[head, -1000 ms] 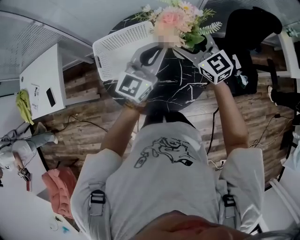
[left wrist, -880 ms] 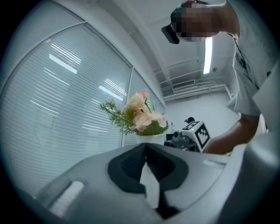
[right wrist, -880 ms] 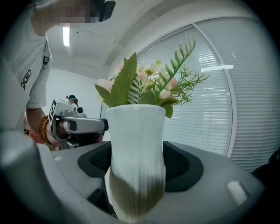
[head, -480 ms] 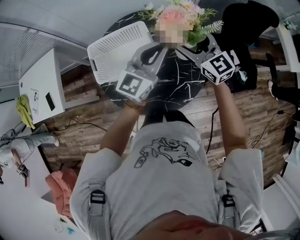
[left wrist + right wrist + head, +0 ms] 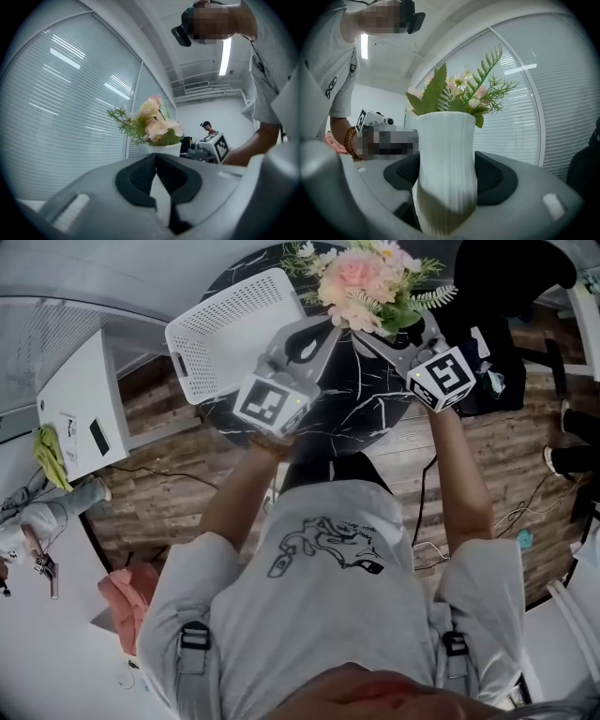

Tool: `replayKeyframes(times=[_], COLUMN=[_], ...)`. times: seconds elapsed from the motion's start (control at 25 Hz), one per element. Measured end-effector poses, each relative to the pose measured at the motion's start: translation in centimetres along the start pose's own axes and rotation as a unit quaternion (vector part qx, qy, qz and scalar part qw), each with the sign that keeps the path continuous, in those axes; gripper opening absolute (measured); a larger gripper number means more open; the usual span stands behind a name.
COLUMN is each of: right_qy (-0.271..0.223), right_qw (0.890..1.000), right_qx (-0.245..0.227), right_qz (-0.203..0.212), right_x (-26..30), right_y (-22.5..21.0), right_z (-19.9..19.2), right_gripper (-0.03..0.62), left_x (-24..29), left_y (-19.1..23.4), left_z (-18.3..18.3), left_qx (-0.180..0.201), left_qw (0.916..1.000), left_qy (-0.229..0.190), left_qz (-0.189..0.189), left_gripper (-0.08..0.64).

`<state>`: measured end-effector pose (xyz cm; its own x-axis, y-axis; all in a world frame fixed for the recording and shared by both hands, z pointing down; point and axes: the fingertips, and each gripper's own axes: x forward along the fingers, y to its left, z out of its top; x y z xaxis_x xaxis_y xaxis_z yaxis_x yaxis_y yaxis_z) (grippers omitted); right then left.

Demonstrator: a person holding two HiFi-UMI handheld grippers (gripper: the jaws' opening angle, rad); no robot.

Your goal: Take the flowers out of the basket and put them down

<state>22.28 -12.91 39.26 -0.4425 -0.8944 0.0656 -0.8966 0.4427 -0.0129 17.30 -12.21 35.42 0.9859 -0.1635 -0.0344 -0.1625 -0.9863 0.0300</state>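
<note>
The flowers stand straight up in a white vase. They are out of the basket, just to its right, over the black table. The right gripper squeezes the vase from both sides, so I think it only has to go straight down, while the left gripper is pressed together on nothing, close beside the vase.

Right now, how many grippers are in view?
2. The left gripper, shut, points at the flowers beside the white basket; the right gripper is shut on the white vase.
</note>
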Motion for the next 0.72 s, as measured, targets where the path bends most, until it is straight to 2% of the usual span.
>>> replayKeyframes(times=[0.44,0.72], right_qy=[-0.021,-0.012], right_qw=[0.999,0.999], right_qx=[0.042,0.04], right_qz=[0.011,0.033], right_x=[-1.2,-1.2], right_y=[-1.5,-1.2], right_z=[-5.1,-8.1], right_gripper=[0.353,0.353], left_x=[3.2,4.7], left_y=[0.4,-0.1], left_z=[-5.8,-8.8], left_qx=[-0.031,-0.055], left_qw=[0.9989,0.9975], left_qy=[0.036,0.045], left_qz=[0.005,-0.004], left_gripper=[0.005,0.005])
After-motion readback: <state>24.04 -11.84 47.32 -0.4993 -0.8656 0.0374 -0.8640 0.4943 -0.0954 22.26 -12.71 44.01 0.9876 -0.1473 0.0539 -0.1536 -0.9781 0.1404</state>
